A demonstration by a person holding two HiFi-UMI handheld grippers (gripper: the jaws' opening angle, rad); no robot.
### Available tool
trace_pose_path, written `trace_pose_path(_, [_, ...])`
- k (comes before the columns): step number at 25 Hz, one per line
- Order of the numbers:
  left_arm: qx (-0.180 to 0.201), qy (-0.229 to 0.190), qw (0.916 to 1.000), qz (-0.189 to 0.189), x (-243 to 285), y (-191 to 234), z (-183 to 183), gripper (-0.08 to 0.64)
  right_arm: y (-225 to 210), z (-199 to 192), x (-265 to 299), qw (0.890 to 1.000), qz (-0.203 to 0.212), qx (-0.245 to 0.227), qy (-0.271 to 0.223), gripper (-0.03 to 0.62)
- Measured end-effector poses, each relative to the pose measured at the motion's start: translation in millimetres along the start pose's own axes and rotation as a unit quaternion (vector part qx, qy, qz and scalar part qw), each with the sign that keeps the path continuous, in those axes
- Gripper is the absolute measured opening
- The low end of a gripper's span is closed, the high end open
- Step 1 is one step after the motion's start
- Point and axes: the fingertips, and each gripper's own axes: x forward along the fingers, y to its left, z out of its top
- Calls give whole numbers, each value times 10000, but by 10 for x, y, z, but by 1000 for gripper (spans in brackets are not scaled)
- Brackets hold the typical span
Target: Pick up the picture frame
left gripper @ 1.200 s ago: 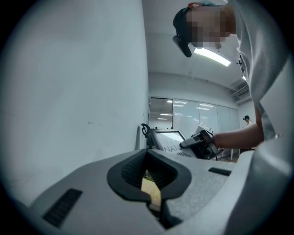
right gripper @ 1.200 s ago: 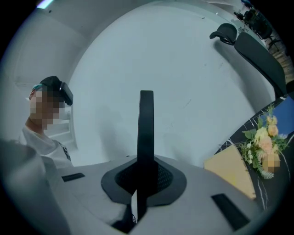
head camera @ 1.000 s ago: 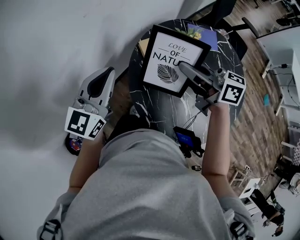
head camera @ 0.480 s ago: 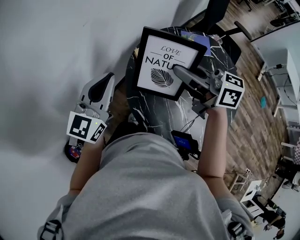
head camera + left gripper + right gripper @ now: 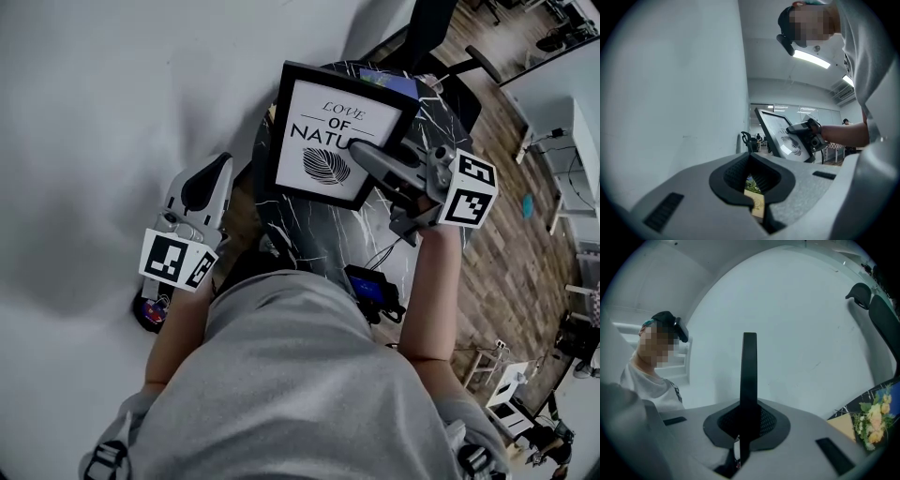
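One edge of the picture frame (image 5: 314, 122) is sitting clamped in the right claw (image 5: 356, 152); jolting is likely risking a pivot and drop.

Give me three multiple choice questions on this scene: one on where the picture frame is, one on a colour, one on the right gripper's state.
1. Where is the picture frame?
A. lying on the floor
B. held up over the round table by the right gripper
C. leaning on the wall

2. What colour is the frame's border?
A. black
B. white
C. red

3. How do the right gripper's jaws stand?
A. wide apart and empty
B. together on nothing
C. closed on the frame's edge

Answers: B, the left gripper view shows it upright in the air. A, a black rim surrounds the white print. C, the right gripper view shows the thin black edge pinched between the jaws.
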Motion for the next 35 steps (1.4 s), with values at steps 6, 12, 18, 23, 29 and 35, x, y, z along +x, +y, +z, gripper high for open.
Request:
trace_pose_path(6, [36,-17,10000,-71,25,-46,11,6,70,48,-11,9999,7,-117,19,31])
trace_pose_path(12, [39,-6,10000,-65,-3,-16,-56,6,108,72,-22,9997,-14,-243,8,31])
trace_pose_path(18, [59,-52,9999,-69,-1,-2,-42,6,135,85,-21,9993,-36,-362,82,31])
trace_pose_path(23, [68,-82,9999,-37,-12,0,-14,6,140,85,-26,9992,-49,-378,72,31])
trace_pose_path(29, [77,-53,10000,-29,-6,-10,-8,6,134,74,-16,9991,-32,-406,123,31])
trace_pose_path(35, [72,-22,10000,-20,-19,-24,6,6,144,71,-10,9992,-10,-380,138,31])
